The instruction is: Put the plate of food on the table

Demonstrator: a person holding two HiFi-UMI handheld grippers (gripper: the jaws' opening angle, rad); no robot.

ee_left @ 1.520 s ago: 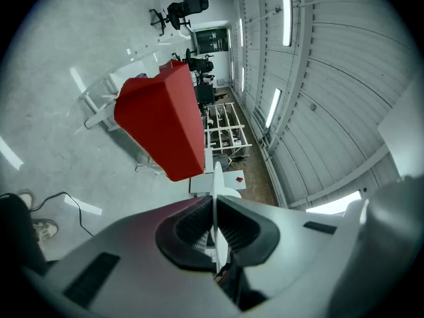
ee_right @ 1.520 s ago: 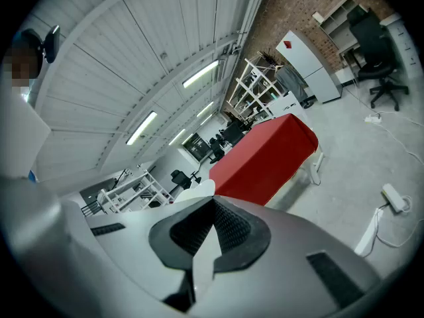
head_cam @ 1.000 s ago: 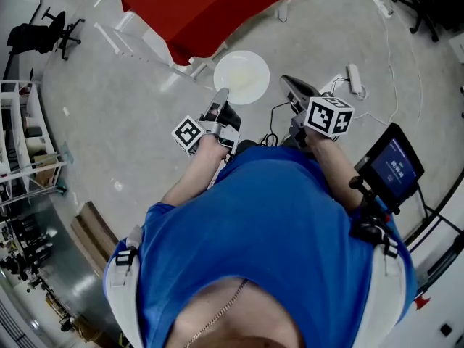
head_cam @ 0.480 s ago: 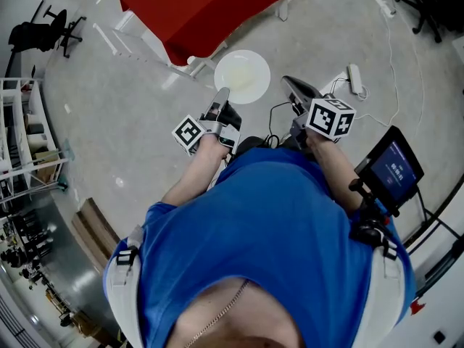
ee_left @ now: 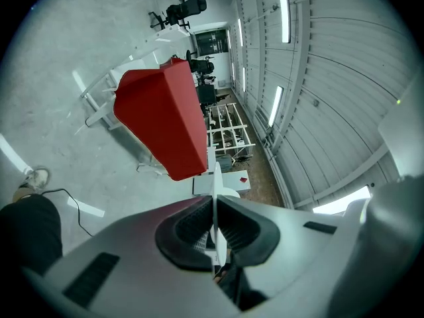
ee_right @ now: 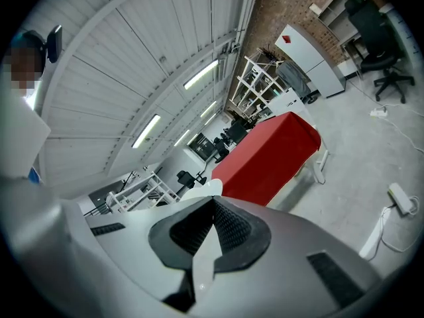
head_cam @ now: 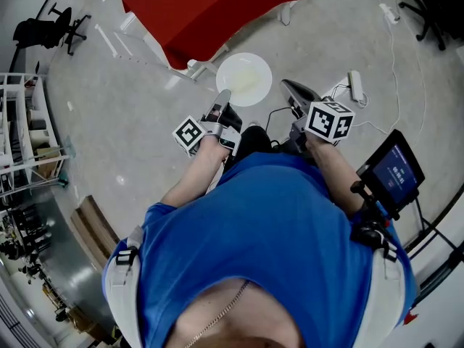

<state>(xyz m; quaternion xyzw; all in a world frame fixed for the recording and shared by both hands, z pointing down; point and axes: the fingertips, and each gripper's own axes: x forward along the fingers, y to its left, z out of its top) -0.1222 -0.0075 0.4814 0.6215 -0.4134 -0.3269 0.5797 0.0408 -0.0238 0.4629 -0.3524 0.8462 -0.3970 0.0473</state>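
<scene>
A round white plate (head_cam: 243, 80) with a pale yellowish middle hangs above the grey floor, just short of the red-clothed table (head_cam: 210, 9). My left gripper (head_cam: 222, 96) is shut on its left rim, and my right gripper (head_cam: 287, 87) is shut on its right rim. In the left gripper view the plate (ee_left: 216, 181) shows edge-on, pinched between the dark pads (ee_left: 189, 227). The right gripper view shows the white rim (ee_right: 201, 257) clamped between the pads (ee_right: 232, 230), with the red table (ee_right: 268, 158) beyond.
A power strip (head_cam: 354, 82) and cables lie on the floor to the right. A screen on a stand (head_cam: 395, 169) is at my right side. White shelving (head_cam: 29, 136) and an office chair (head_cam: 43, 27) stand at the left, with wooden boards (head_cam: 90, 230) below them.
The plate and both grippers have shifted only slightly against the floor. Both grips on the rim are the same.
</scene>
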